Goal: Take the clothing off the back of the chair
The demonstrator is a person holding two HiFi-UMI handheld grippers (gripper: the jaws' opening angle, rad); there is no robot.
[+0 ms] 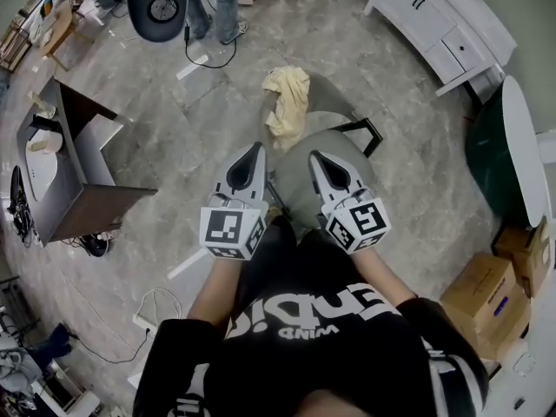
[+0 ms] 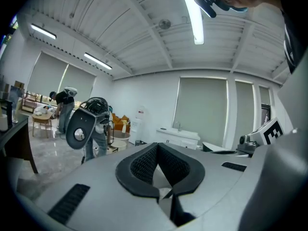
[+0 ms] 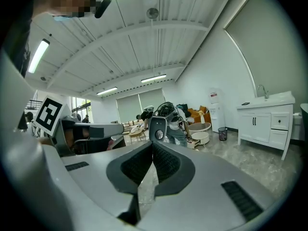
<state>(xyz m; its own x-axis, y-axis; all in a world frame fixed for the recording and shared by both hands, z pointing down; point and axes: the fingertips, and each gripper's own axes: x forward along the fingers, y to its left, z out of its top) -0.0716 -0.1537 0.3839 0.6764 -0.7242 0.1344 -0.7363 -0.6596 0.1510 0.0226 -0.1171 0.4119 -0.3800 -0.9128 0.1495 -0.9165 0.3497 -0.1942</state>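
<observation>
A cream-yellow garment [image 1: 287, 102] hangs crumpled over the back of a grey-green chair [image 1: 337, 102], whose seat lies just beyond my grippers in the head view. My left gripper [image 1: 256, 148] and right gripper [image 1: 314, 155] are held side by side above the near edge of the seat, short of the garment, and both point toward it. Both are shut with nothing between the pads. The left gripper [image 2: 157, 144] and right gripper [image 3: 151, 142] look level across the room in their own views, where neither chair nor garment shows.
A dark desk [image 1: 80, 176] stands to the left and a white cabinet [image 1: 439, 24] at the far right. A round white table [image 1: 521, 146] and cardboard boxes [image 1: 486, 298] sit on the right. People [image 1: 217, 3] stand beyond, and cables [image 1: 156, 307] lie on the floor.
</observation>
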